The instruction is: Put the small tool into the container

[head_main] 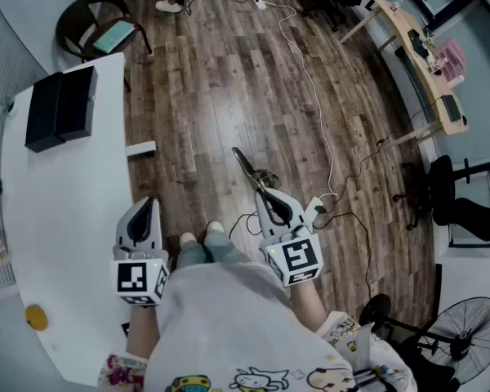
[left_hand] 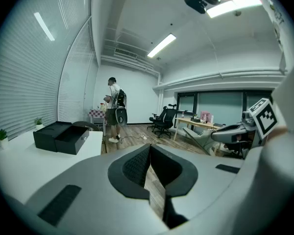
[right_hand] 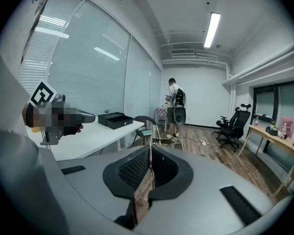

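The small metal tool (head_main: pixel 247 166) is a thin pair of tongs. It sticks forward out of my right gripper (head_main: pixel 271 196), which is shut on it above the wooden floor. In the right gripper view the tool (right_hand: pixel 155 130) rises from between the pads of the right gripper (right_hand: pixel 150 150). The container is an open black box (head_main: pixel 61 107) at the far end of the white table (head_main: pixel 57 219), well ahead and to the left of both grippers. My left gripper (head_main: pixel 147 204) hovers at the table's edge, shut and empty. The left gripper view shows the box (left_hand: pixel 63 137) ahead on the left.
A chair (head_main: pixel 98 27) stands beyond the table's far end. Cables (head_main: pixel 310 80) trail over the floor. A person (left_hand: pixel 112 109) stands far down the room. A wooden desk (head_main: pixel 416 51) and black office chairs (head_main: pixel 465 207) line the right side, with a fan (head_main: pixel 465 345) near right.
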Demonstrator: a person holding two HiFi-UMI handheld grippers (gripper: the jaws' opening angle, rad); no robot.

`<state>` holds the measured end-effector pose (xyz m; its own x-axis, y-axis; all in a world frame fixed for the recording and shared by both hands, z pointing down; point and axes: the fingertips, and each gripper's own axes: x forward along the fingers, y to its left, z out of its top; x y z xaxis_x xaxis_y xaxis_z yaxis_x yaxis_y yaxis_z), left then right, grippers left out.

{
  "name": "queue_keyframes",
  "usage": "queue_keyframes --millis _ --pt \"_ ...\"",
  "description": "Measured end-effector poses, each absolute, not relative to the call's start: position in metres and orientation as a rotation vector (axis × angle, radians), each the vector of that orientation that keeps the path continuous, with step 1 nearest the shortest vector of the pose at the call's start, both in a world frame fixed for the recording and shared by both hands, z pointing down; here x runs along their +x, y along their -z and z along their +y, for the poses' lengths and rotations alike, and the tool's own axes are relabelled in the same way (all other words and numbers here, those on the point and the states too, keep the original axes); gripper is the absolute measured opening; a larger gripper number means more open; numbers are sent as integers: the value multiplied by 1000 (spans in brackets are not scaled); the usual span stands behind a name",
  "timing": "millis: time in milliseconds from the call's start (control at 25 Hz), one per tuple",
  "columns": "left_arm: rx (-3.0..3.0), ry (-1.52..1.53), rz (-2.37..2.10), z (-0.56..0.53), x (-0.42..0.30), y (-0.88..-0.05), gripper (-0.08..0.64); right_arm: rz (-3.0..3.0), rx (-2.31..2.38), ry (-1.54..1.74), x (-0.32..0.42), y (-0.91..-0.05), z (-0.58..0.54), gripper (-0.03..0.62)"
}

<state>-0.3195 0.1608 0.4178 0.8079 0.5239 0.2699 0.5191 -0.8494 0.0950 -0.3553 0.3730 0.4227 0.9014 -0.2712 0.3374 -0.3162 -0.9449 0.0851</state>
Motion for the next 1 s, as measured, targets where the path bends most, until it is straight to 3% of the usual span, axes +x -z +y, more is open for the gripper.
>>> queue_keyframes --millis 640,1000 --pt "2999 -402 764 184 -311 -411 5 -483 2995 -434 -338 -419 412 2" --pt "3004 -425 805 197 -261 -420 5 -462 3038 -508 -290 -440 423 2"
